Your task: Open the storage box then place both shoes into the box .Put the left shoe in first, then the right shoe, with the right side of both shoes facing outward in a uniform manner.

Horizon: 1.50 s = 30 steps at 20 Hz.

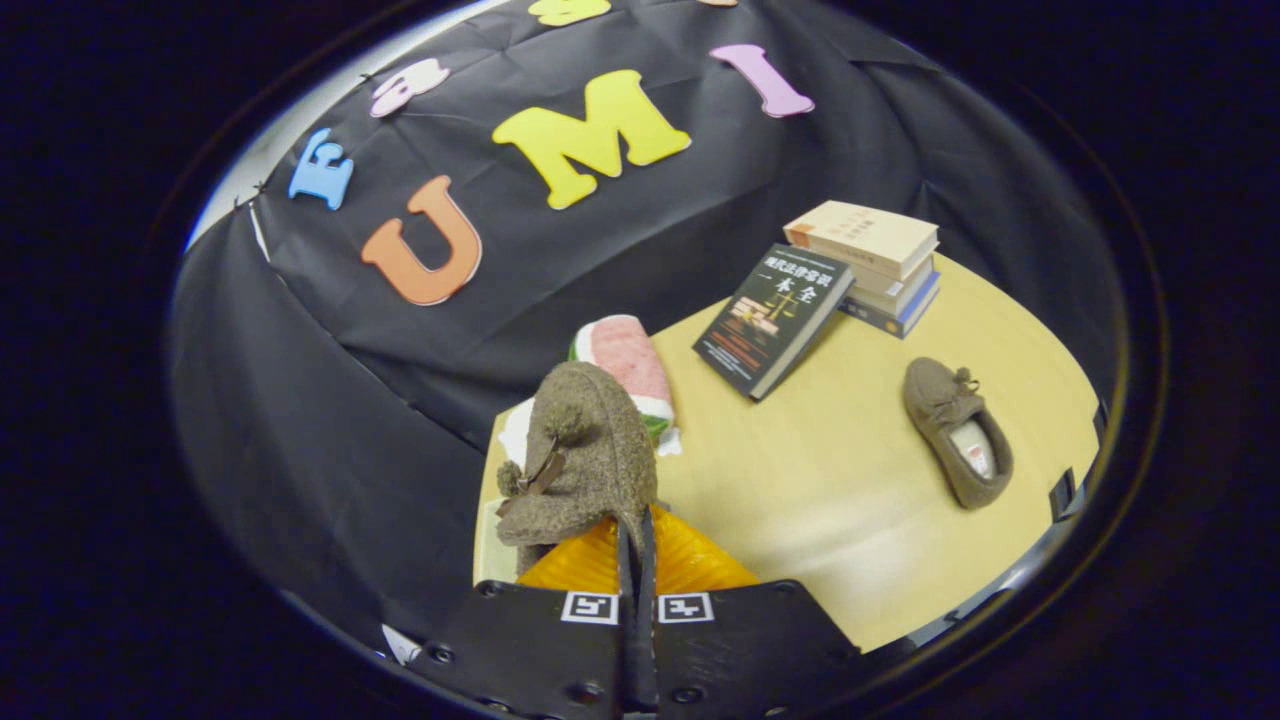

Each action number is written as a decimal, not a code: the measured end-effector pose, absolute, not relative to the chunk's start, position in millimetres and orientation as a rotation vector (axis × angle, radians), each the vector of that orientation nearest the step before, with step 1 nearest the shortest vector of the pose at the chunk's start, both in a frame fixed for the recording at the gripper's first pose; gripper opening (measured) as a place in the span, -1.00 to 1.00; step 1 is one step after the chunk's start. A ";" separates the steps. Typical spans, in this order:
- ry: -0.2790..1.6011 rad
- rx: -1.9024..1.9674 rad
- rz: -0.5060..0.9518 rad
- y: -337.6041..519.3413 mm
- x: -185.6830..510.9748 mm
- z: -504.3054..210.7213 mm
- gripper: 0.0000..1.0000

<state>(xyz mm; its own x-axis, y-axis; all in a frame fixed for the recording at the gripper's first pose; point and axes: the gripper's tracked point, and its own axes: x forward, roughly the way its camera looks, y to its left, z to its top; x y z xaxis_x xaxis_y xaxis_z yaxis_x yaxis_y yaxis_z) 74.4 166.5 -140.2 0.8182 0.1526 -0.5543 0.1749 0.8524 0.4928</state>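
My gripper (pixel 636 545) is shut on a brown woolly shoe (pixel 578 455), its two orange fingers (pixel 690 562) pressed together on the shoe's rim. The shoe hangs toe-up just ahead of the fingers, above the table's near left corner, with a small bow on its front. A second brown shoe (pixel 958 428) lies on the wooden table (pixel 830 480) far to the right of the fingers, its opening facing up. A pink, white and green thing (pixel 632 368) lies just beyond the held shoe; I cannot tell whether it is the storage box.
A dark book (pixel 772 318) leans against a stack of books (pixel 872 262) at the back of the table. The black cloth wall stands close behind the table. The table's edge runs near the right shoe.
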 end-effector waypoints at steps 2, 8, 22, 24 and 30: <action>0.630 0.550 0.003 203.5 78.5 -148.0 -1.00; 0.707 0.524 0.021 294.5 90.0 -205.1 -1.00; 0.835 0.452 0.021 337.9 101.5 -282.8 -0.59; 0.857 0.456 0.024 339.7 99.5 -288.5 -0.40; 0.821 0.376 0.103 349.8 97.7 -271.9 0.50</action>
<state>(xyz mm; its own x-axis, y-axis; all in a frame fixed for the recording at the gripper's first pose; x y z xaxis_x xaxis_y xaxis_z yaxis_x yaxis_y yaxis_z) 97.7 349.8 -271.9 0.6808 0.2333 -0.6943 0.0550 0.9290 0.3660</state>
